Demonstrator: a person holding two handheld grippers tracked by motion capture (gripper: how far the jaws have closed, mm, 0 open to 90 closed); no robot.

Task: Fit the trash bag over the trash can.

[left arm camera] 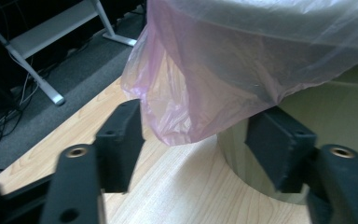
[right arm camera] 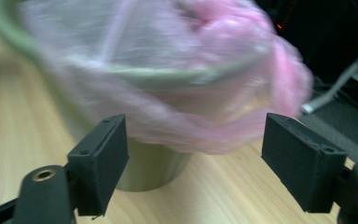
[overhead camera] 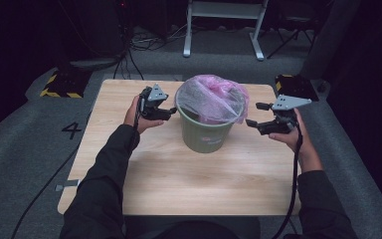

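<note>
A green bin (overhead camera: 206,137) stands upright at the middle of the wooden table (overhead camera: 189,184), lined with a thin pink plastic bag (overhead camera: 211,97) whose edge hangs over the rim. My left gripper (overhead camera: 171,112) is held just left of the bin, open and pointing at it. In the left gripper view the bag's hem (left arm camera: 242,60) droops between the spread jaws of the left gripper (left arm camera: 198,135), untouched, with the bin wall (left arm camera: 345,107) behind. My right gripper (overhead camera: 255,114) hovers just right of the bin, open. The right gripper view shows the blurred bag (right arm camera: 177,56) and bin (right arm camera: 149,163) beyond the wide jaws of the right gripper (right arm camera: 196,140).
A white-legged desk frame (overhead camera: 224,20) stands on the grey carpet behind the table. Yellow-and-black striped boxes sit off the back left corner (overhead camera: 59,84) and back right corner (overhead camera: 296,84). Cables trail across the floor at the back left.
</note>
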